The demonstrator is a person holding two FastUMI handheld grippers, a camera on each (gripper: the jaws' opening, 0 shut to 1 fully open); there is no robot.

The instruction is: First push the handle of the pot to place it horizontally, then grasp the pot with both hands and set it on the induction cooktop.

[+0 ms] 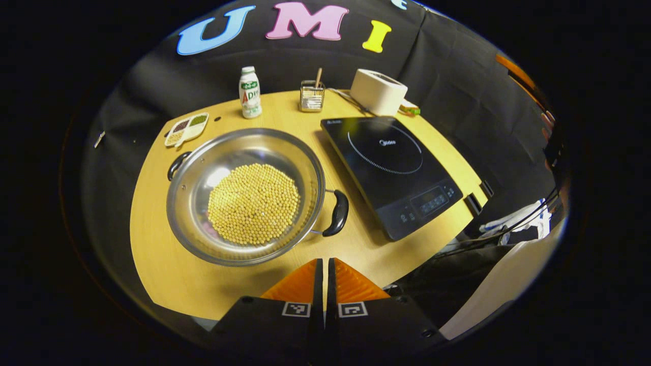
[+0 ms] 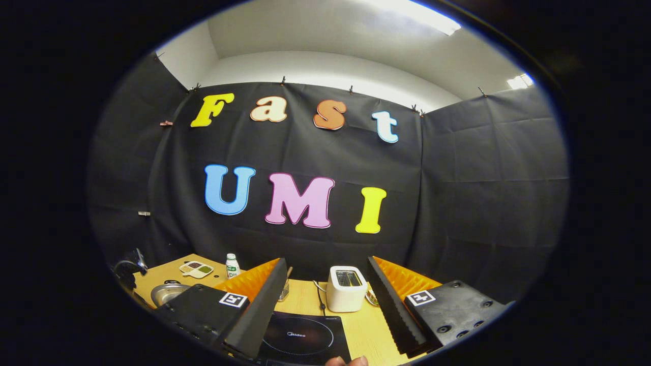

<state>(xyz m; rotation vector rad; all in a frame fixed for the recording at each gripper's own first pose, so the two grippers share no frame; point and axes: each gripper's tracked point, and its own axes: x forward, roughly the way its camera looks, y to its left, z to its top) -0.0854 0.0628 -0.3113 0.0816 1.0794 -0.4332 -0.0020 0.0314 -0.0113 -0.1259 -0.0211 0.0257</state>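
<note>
The left gripper (image 1: 324, 277) is hovering pressed together near the pot (image 1: 246, 195); the right gripper (image 2: 325, 300), spread wide, is partly hiding the induction cooktop (image 2: 304, 339).

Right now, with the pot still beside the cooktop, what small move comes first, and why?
Probably ease the shut left gripper forward to the pot's near handle and nudge it sideways. The pot of beans sits with its handles on a diagonal, beside the induction cooktop, so neither gripper can grasp it squarely yet.
</note>
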